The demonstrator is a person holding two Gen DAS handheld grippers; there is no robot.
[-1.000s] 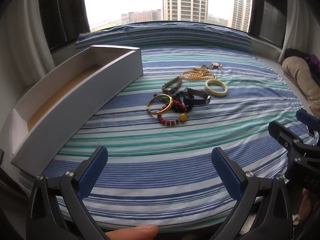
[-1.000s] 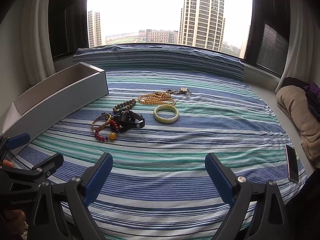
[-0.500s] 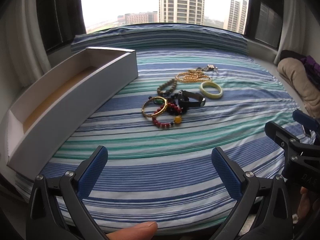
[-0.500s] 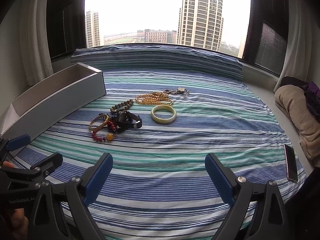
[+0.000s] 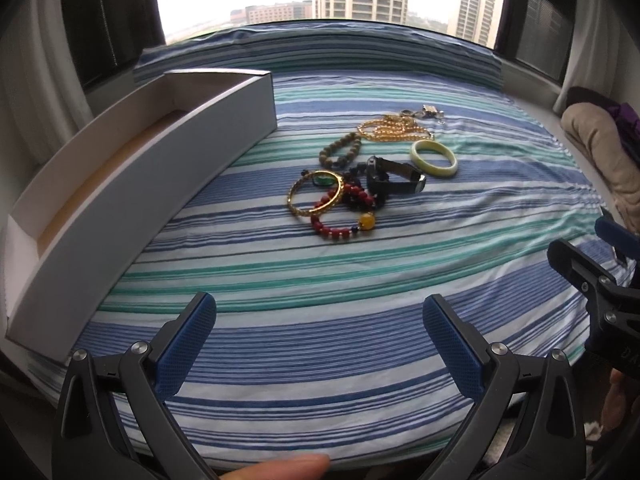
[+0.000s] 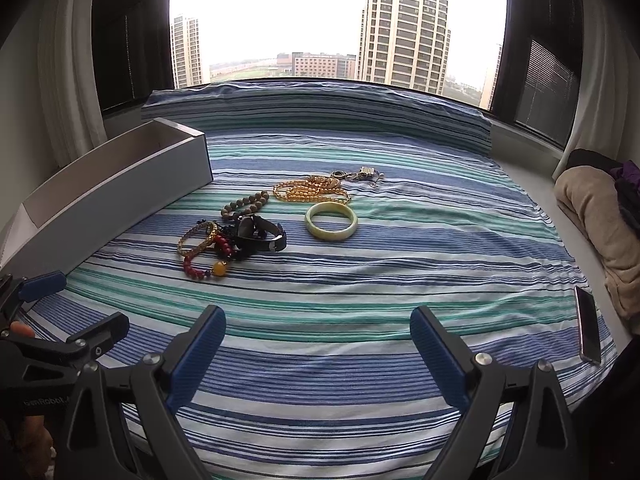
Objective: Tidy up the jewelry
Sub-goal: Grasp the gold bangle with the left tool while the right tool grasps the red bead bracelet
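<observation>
Left wrist view showed both the left gripper [image 5: 316,336] and right gripper [image 6: 318,346] released, poised short of the jewelry pile [image 5: 360,176], with the box [image 5: 140,184] along the bed's left edge ready for loading.

Both wrist cameras are looking forward, low over the striped bedspread [image 5: 320,280], toward the window [image 6: 336,20]. Both are sharing the jewelry pile [image 5: 360,176] and white box [image 6: 112,196], left view sitting nearer.

7 jewelry pcs [image 5: 362,172], 1 box [image 5: 168,160], 1 phone [image 6: 587,330].
</observation>
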